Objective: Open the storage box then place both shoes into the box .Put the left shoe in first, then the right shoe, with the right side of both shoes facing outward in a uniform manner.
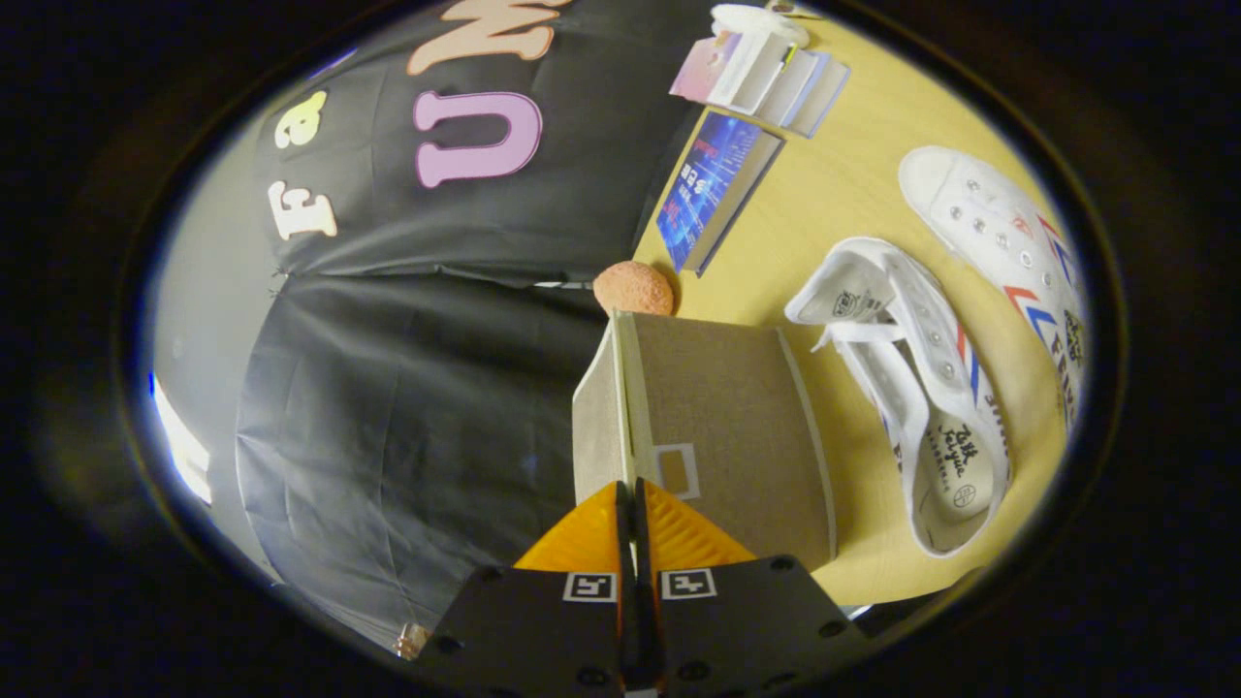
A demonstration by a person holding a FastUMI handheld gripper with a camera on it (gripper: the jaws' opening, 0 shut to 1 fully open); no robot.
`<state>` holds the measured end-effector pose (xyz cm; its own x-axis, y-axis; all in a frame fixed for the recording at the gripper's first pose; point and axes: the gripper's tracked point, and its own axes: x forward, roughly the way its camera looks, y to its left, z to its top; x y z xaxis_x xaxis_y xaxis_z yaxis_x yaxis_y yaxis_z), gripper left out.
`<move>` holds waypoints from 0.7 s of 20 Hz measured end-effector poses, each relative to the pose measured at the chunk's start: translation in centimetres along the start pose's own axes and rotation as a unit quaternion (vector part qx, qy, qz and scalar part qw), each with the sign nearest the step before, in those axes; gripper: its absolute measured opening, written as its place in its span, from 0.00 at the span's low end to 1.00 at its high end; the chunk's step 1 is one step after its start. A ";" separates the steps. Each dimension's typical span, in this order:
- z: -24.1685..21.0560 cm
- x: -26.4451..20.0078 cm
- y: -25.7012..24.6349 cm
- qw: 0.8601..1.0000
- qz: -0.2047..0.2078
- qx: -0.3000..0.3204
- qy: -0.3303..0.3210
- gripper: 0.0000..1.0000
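Black booth cloth (pixel 407 388) fills the left side; yellow tabletop (pixel 853 194) runs off to the right. View is rolled hard, so the table reads as tilted.

Left to right:

- gripper (pixel 628 504): fingers drawn together with only a sliver between them, tips at the lid edge (pixel 628 407) of the storage box (pixel 727 427). Looks like they pinch the thin lid flap, but the contact itself is hidden behind the tips, so I can't confirm both press on it. The grip sits beside the pale label window (pixel 677 471), a sensible spot: near the middle of the lid's free edge, so it should swing evenly.
- Box: tan fabric with pale trim, on the table just ahead of the fingers. Lid appears lifted partway, side panel showing left of the seam. My read: the opening step is in progress, no shoe is in yet.
- Orange ball (pixel 633 288): just beyond the box, touching or nearly touching its far corner. Not part of the task.
- Blue book (pixel 715 189) and a stack of booklets (pixel 766 68) farther back, well apart from the box.
- near shoe (pixel 911 397): white high-top, lying on its side just beside the box, opening towards the box, insole visible. Within easy reach for the first pick.
- far shoe (pixel 1008 252): white with red and blue stripes, beyond the near one, apart from it.

Can't tell which shoe is left; check before picking.
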<state>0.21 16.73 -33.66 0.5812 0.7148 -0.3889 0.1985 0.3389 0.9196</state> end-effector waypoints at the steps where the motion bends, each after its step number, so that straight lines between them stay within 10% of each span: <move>1: 0.0 -0.1 0.7 1.000 0.006 -0.004 0.001 0.03; 14: -4.2 4.6 18.8 0.977 0.079 -0.188 0.064 0.08</move>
<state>3.23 28.95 -18.42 0.4730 0.8386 -0.2702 -0.2032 0.4023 0.8927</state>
